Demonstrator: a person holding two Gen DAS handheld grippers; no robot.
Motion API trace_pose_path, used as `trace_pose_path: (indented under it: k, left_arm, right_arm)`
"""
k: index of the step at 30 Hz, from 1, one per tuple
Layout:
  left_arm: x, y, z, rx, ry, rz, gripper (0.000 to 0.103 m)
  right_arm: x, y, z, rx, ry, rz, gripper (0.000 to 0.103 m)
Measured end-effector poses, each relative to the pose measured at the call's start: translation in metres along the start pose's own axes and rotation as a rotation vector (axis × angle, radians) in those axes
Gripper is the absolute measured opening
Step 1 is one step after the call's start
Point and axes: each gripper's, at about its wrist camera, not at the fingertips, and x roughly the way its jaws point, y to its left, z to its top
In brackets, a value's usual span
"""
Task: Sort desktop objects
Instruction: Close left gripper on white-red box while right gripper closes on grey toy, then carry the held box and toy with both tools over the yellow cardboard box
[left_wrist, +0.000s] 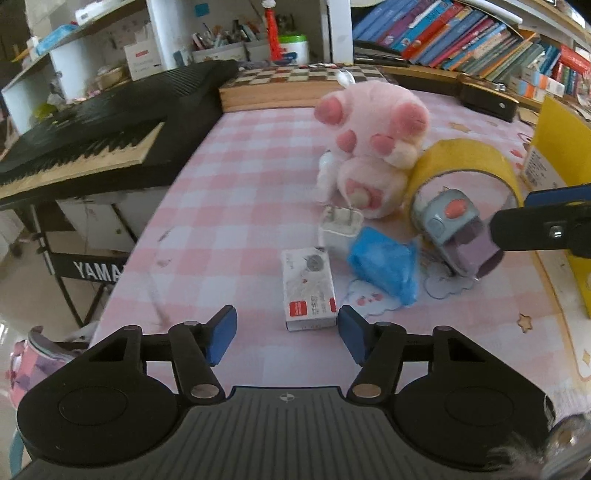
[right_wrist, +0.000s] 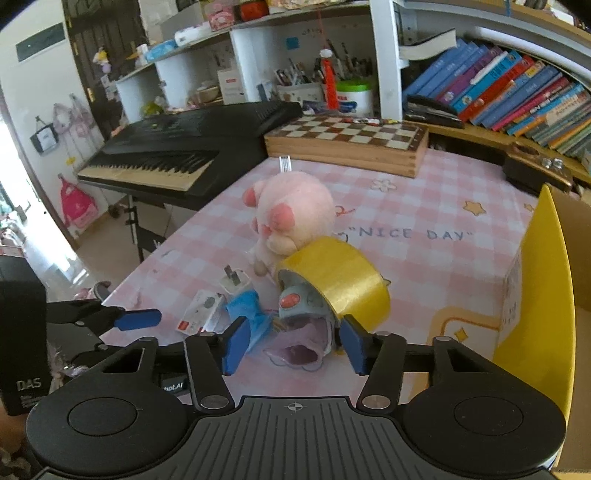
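Note:
On the pink checked tablecloth (left_wrist: 229, 192) lies a small white box with a red label (left_wrist: 308, 295). Its near end sits between the fingers of my left gripper (left_wrist: 287, 332), which is open; the left pad stands clear of the box. My right gripper (right_wrist: 293, 341) straddles a grey and purple toy with an orange button (right_wrist: 303, 314), open, with a gap at its left pad. The toy pokes into a roll of yellow tape (right_wrist: 343, 280). Close by lie a crumpled blue bag (left_wrist: 384, 269), a white charger plug (left_wrist: 340, 225) and a pink plush paw (left_wrist: 373, 147).
A yellow-flapped cardboard box (right_wrist: 543, 295) stands at the right. A wooden chessboard (right_wrist: 347, 142) sits at the back of the table and a black keyboard (right_wrist: 177, 151) to its left, past the table edge. Shelves of books (right_wrist: 517, 88) line the back right.

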Motion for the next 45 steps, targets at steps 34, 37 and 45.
trace_pose_path:
  k: [34,37,45]
  left_arm:
    - [-0.022,0.012,0.008,-0.091,-0.067,-0.172,0.028]
    - [-0.033,0.012,0.005,-0.095,-0.087,-0.187,0.028]
    - [-0.067,0.018,-0.001,-0.090,-0.146,-0.234,0.027]
  right_arm:
    - [0.025,-0.001,-0.009,-0.035,0.144,-0.069,0.041]
    - [0.017,0.000,-0.011,-0.003,0.127,-0.074,0.041]
    - [-0.015,0.012,-0.015,0.040,0.059,-0.089,0.041]
